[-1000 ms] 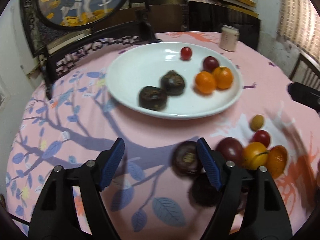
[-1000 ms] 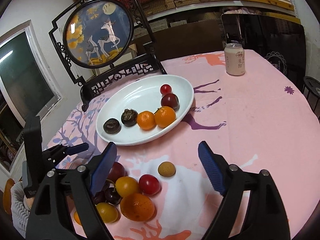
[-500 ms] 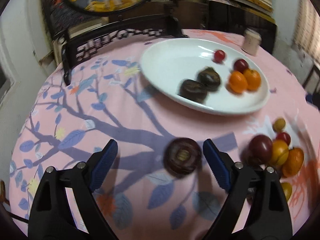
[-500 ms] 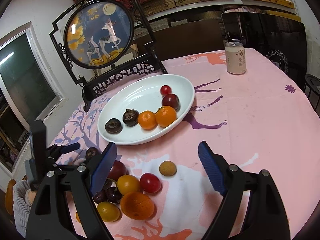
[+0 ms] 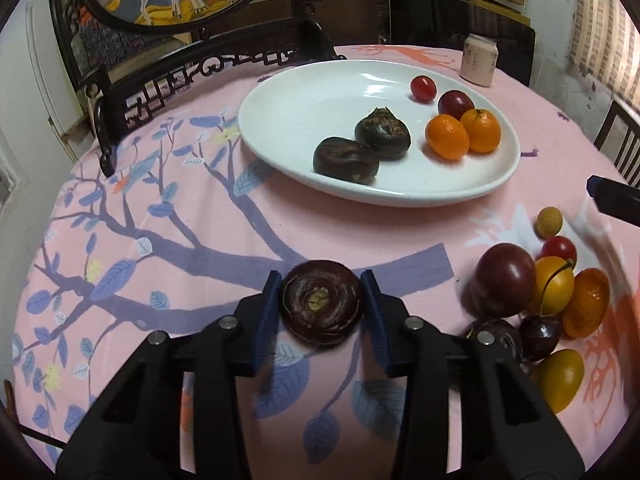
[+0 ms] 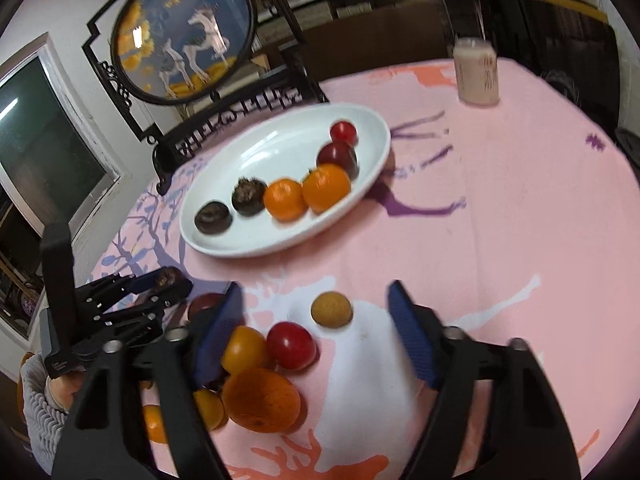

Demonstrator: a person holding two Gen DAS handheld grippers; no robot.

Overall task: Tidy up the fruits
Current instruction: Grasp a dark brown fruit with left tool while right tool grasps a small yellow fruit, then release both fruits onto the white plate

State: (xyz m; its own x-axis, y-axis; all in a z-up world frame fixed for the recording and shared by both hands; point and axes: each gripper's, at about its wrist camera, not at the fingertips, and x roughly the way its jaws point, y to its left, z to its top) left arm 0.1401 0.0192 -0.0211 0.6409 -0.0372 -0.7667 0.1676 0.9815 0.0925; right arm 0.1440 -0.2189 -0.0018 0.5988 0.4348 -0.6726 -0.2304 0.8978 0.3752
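My left gripper point(image 5: 322, 304) is shut on a dark brown water chestnut point(image 5: 321, 307), in front of the white plate point(image 5: 280, 120). The plate holds two more water chestnuts point(image 5: 346, 159), two oranges point(image 5: 447, 137), a plum point(image 5: 455, 105) and a cherry tomato point(image 5: 423, 87). A pile of loose fruit point(image 5: 536, 292) lies at the right on the pink cloth. My right gripper point(image 6: 316, 320) is open above that pile, over a tan longan point(image 6: 331, 309) and a red tomato point(image 6: 291, 345). The left gripper also shows in the right wrist view point(image 6: 160, 284).
A pale drink can point(image 5: 479, 59) stands behind the plate. A round painted screen on a black carved stand point(image 6: 184, 36) sits at the table's far left edge. A chair back point(image 5: 624, 140) is at the right.
My left gripper moved left away from the fruit pile, came around one water chestnut and shut on it. My right gripper dropped lower and closer over the loose fruit.
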